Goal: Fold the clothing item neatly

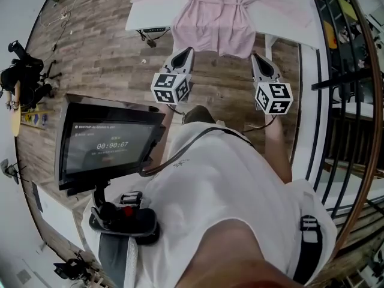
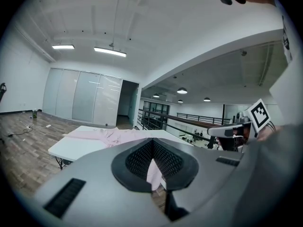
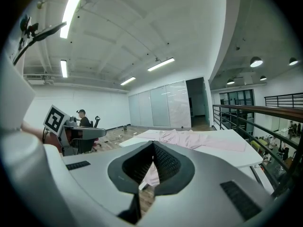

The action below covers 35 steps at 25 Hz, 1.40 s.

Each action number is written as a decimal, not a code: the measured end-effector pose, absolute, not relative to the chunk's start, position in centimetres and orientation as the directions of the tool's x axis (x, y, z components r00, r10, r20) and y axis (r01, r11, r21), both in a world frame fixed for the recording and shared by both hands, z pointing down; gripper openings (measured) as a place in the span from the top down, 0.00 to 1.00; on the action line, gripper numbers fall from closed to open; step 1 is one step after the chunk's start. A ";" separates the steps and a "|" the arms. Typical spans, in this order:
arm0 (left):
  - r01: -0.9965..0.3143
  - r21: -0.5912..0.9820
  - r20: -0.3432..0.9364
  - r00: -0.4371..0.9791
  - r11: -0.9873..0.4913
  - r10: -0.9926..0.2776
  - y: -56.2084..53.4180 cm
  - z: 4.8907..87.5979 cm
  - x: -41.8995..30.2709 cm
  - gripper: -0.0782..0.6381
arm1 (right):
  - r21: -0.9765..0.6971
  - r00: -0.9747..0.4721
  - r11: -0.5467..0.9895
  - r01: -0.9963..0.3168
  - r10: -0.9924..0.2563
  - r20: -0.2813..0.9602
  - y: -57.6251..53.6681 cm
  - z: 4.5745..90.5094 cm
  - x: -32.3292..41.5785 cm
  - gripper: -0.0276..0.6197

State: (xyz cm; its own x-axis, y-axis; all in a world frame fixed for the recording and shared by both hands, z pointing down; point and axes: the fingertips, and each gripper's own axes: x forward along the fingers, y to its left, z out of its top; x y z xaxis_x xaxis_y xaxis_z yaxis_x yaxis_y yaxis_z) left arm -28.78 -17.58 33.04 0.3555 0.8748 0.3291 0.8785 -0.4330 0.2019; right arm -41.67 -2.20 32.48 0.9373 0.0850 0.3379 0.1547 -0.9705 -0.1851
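The folding has not begun; this looks like the approach. The left gripper is held out ahead of the person with its fingers pressed together on nothing – in its own view the pink cloth seen at the gap lies well beyond them. Past it, the pink robe is spread open on the white desk, well apart from both tools. The right gripper mirrors the left, fingers likewise closed and empty.

The robe's long axis runs straight away from the person: hem nearest, hanging over the desk's near edge, collar end at the far side, a tied belt across the waist. Its sleeves stretch out left and right along the desk.

The next move probably calls for reaching the desk edge, opening both pairs of fingers, and taking matching points on the cloth – likely a sleeve or side edge – to bring inward.
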 end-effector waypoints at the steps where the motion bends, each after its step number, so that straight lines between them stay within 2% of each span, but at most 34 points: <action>1: 0.878 0.204 0.328 0.356 -0.434 0.875 -17.4 33.1 -28.7 0.89 | -0.185 0.937 -0.970 0.155 0.085 0.340 -2.0 32.6 -41.6 0.95; 15: 0.890 0.232 0.306 0.316 -0.392 0.898 -13.3 34.6 -22.9 0.89 | -0.153 0.928 -0.971 0.183 0.119 0.352 0.8 33.4 -36.8 0.95; 24: 0.904 0.241 0.318 0.270 -0.353 0.909 -10.3 36.0 -12.8 0.89 | -0.155 0.920 -0.963 0.221 0.153 0.362 3.4 34.3 -26.6 0.95; 31: 0.924 0.225 0.298 0.236 -0.309 0.925 -9.0 35.0 -12.5 0.89 | -0.152 0.919 -0.951 0.269 0.206 0.335 4.5 33.6 -27.0 0.95; 35: 0.928 0.244 0.301 0.205 -0.283 0.931 -8.4 36.1 -8.6 0.89 | -0.147 0.906 -0.942 0.303 0.237 0.350 4.9 34.5 -23.6 0.95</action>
State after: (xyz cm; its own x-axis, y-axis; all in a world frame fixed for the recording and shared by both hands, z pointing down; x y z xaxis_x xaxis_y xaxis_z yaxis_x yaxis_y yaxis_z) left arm -8.56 -8.37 36.06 0.2048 0.9312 0.3014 0.9277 -0.2828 0.2437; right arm -23.63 4.92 34.46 0.9061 0.2372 0.3502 0.3032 -0.9416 -0.1467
